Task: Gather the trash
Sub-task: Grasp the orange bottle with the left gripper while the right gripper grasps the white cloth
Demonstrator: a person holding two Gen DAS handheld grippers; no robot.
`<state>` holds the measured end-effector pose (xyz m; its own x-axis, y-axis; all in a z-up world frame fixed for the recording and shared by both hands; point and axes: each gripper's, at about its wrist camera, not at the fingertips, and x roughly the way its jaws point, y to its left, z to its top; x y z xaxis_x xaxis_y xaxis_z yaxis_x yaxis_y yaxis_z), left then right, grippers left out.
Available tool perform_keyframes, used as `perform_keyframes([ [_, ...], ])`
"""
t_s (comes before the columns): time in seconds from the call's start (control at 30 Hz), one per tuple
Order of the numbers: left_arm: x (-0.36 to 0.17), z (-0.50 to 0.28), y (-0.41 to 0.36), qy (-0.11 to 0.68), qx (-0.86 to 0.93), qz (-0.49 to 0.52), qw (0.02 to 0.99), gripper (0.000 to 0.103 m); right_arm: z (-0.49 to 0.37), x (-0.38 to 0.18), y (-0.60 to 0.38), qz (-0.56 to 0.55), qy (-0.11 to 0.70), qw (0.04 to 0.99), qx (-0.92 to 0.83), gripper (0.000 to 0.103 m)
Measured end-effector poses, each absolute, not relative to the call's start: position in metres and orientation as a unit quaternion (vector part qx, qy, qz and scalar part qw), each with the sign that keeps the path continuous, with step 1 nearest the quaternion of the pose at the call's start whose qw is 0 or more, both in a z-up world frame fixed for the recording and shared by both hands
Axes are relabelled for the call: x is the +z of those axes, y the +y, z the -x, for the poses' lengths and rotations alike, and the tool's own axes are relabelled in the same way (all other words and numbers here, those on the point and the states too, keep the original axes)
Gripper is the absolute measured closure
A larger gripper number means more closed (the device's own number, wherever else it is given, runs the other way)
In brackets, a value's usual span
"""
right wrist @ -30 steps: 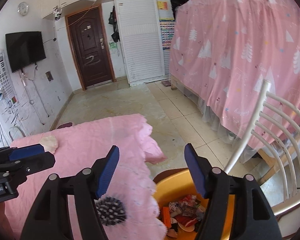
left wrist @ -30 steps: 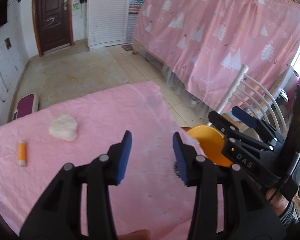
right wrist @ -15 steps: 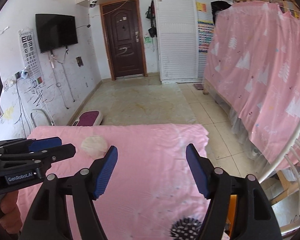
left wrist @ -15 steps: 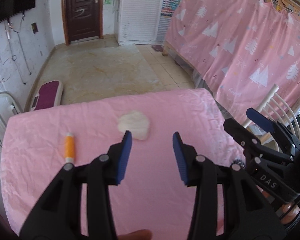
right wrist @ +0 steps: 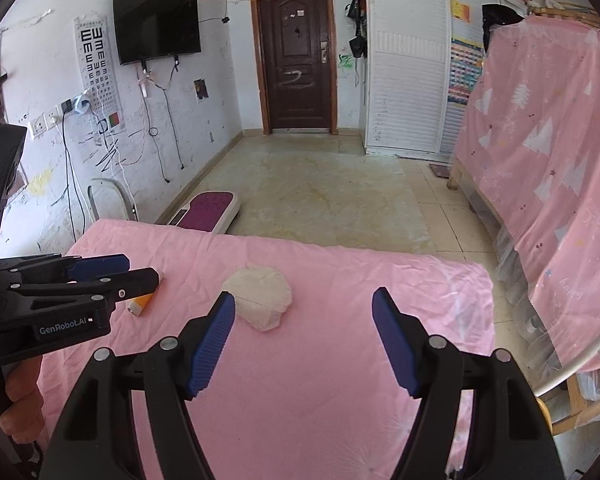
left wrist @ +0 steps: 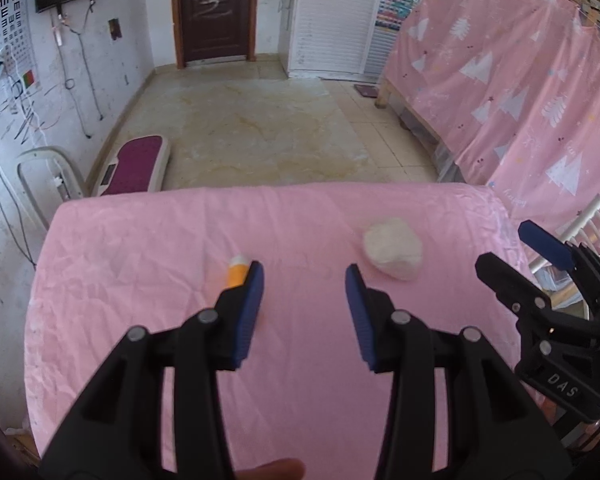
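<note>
Left wrist view: left gripper (left wrist: pixel 305 278) spread wide, empty, above the pink counter (left wrist: pixel 140 264). Orange tube (left wrist: pixel 237 271) just beside its left finger; crumpled tissue (left wrist: pixel 393 248) ahead-right.

Right wrist view: right gripper (right wrist: pixel 304 312) spread, empty; tissue (right wrist: pixel 259 294) lies near its left finger.

"GenRobot.AI" stands on the left gripper (right wrist: pixel 100 280), "DAS" on the right gripper (left wrist: pixel 540 264)

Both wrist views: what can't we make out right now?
- Orange tube: lower part hidden behind the left gripper in the left wrist view; mostly behind it in the right wrist view.
- White wad: material unclear, too soft in both views.
- Yellow bin: cut to a sliver behind the right gripper.
</note>
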<state>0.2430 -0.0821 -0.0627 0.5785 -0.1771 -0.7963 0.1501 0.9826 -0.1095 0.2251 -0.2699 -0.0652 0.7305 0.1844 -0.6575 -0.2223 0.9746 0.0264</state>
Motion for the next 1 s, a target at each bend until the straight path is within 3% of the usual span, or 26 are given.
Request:
perform_keyframes([
  [0.9,-0.113,-0.275,-0.072,0.500,-0.049,0.005,0.865,0.063,-0.285,-0.127,-0.230,0.020,0.422,0.894,0.151,0.041],
  [1.0,-0.114,-0.274,-0.074,0.496,-0.044,-0.005,0.867,0.066,-0.289,-0.133,-0.232,0.010,0.430,0.891,0.148,0.046],
])
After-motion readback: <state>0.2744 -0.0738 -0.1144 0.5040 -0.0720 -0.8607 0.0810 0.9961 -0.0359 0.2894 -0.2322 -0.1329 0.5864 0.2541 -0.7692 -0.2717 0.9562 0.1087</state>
